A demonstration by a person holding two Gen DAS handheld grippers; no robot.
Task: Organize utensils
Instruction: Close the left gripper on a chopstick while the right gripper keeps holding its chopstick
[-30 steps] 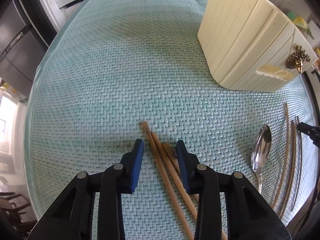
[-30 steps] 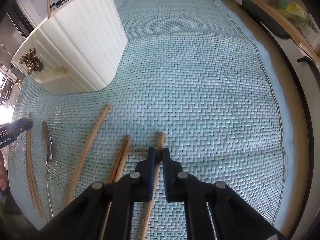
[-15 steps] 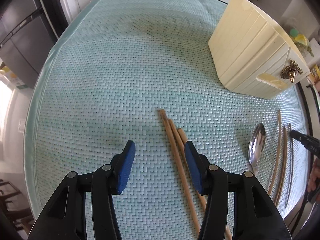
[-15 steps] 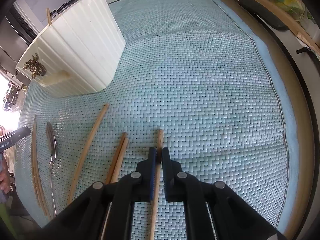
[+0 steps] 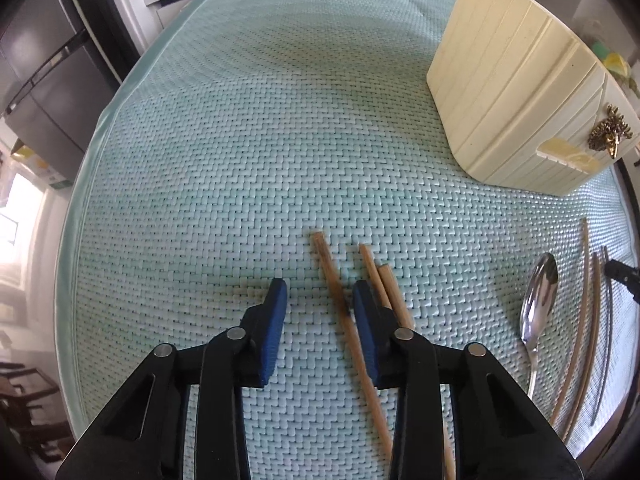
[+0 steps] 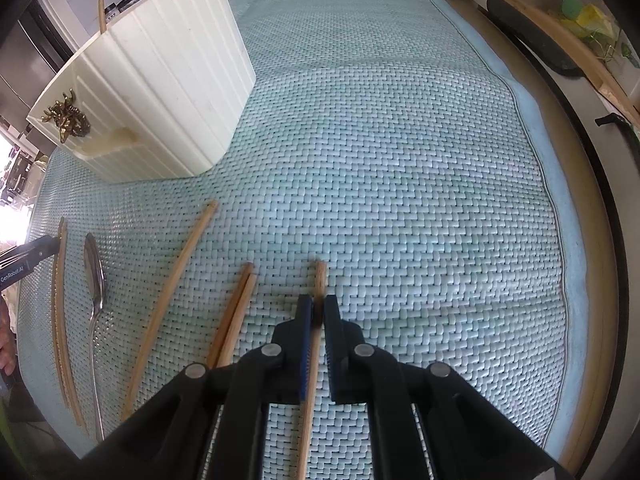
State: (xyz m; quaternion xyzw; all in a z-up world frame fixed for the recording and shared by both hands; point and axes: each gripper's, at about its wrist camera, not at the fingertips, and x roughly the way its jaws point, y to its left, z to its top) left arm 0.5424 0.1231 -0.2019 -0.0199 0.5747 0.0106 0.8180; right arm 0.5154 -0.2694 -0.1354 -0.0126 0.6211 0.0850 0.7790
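Right gripper [image 6: 315, 312] clenched on chopstick [image 6: 320, 276]; left gripper [image 5: 318, 296] jaws closing, loose chopstick [image 5: 332, 276] between them, ungripped.

Home kitchen or dining area. Woven pale-green mat [image 5: 260, 152] covers table. Cream ribbed utensil holder [image 5: 516, 76] upper right of left wrist view, metal spoon [image 5: 538, 304] and wooden chopsticks [image 6: 168, 304] lying on mat. Dark fridge-like appliance [image 5: 44, 68] upper left; dark wooden chairs [image 5: 24, 396] lower left; bright window at left edge.
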